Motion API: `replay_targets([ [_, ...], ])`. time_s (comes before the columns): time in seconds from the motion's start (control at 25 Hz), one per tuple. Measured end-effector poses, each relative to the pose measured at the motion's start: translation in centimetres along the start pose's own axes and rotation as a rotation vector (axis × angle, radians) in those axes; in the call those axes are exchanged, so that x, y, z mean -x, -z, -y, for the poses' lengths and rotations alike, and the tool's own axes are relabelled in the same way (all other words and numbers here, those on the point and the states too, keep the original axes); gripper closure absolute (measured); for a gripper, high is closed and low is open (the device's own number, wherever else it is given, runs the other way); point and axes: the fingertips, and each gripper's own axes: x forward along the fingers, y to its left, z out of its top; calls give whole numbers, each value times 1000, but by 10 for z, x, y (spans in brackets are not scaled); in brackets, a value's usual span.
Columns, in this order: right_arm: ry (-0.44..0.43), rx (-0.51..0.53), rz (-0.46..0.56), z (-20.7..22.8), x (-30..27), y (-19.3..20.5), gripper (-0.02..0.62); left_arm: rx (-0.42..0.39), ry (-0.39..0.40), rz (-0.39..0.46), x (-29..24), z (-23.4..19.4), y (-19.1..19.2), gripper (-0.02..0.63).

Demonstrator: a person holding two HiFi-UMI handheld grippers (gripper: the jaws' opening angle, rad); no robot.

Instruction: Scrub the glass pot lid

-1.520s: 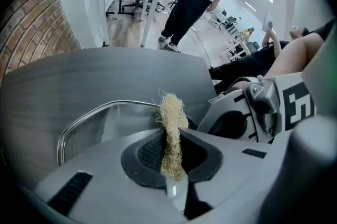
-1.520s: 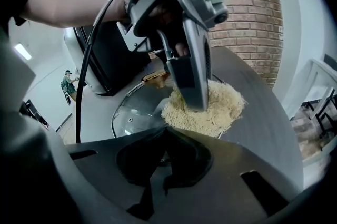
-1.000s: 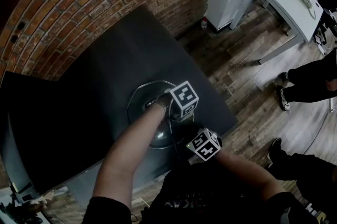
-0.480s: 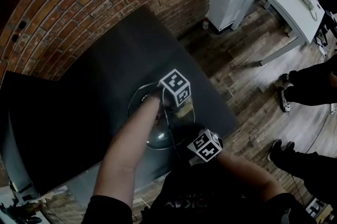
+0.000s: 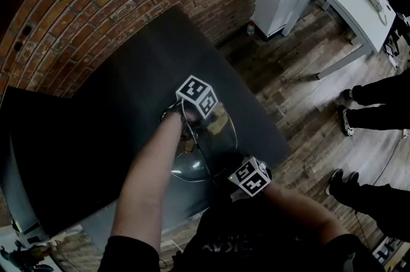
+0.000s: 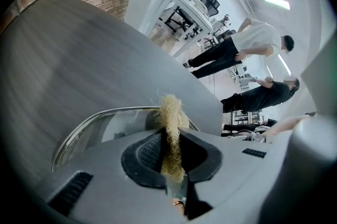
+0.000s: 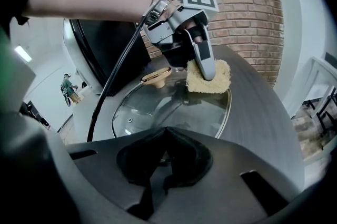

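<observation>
Nearest to me, by the near edge of the bench (image 7: 263,117) and toward its right corner, my right hand-held gripper (image 7: 166,130) has its jaws pressed together on what I read as the near rim of the glass pot lid (image 7: 158,107), steadying it. The lid lies flat on the bench with its dome up. Its pale wooden knob (image 7: 156,77) stands on the glass beyond my right jaws. Just past the knob, on the far side of the lid, my left hand-held gripper (image 6: 169,128) pinches the straw-coloured scrub pad (image 7: 224,78) tight between its jaws. The pad lies flat against the glass near the far rim. A black cable (image 7: 113,86) trails from that gripper back along my forearm. I judge the scrubbing to be under way, with the pad working the far part of the lid. The next move calls for downward pressure on the pad and a sweep across the rest of the glass, round the knob, with the right jaws holding the rim so the lid cannot slide toward the bench edge. By count: one lid, one knob, one scrub pad and two hand-held grippers. Beyond the far edge of the bench rises the brick wall (image 7: 237,7).
</observation>
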Motion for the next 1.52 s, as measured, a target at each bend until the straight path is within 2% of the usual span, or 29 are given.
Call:
replay_targets([
  [0.32,12,-2,3,0,-1,-1,577,137,-20,161,22,-30,4,548],
  [0.76,16,-10,6,-3,-1,-5,577,364,-30,415,51,-66,31,548],
  [0.92,22,-11,6,-4,-3,-5,577,407,-60,484,59,-77,44,548],
  [1.16,37,-15,4,-4,-3,-5,577,456,-161,551,77,-100,73,546],
  [1.52,51,-20,3,-4,-3,-5,577,542,-222,674,88,-110,124,547],
])
